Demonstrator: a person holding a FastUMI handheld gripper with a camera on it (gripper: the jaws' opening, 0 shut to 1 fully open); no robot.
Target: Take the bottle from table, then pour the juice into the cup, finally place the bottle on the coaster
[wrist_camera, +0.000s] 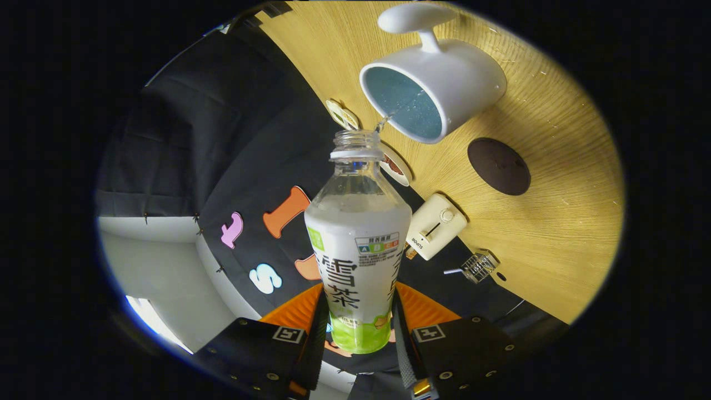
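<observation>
Clear plastic, the uncapped bottle [357, 244] sits clamped between both fingers of the hand-held gripper [358, 328], tilted toward the white cup [439, 83] and spilling a thin stream into it. Right of the cup, a dark round coaster [499, 166] lies on the wooden tabletop [555, 222].

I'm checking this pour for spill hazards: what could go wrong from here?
1. The thin stream leaving the clear plastic bottle crosses a gap just past the near rim of the white ceramic mug; a small wobble could send it onto the wooden table.
2. The gripper clamps the bottle low on its body, so it might pivot.
3. Splashes could reach the cream toaster-like appliance nearby.
</observation>
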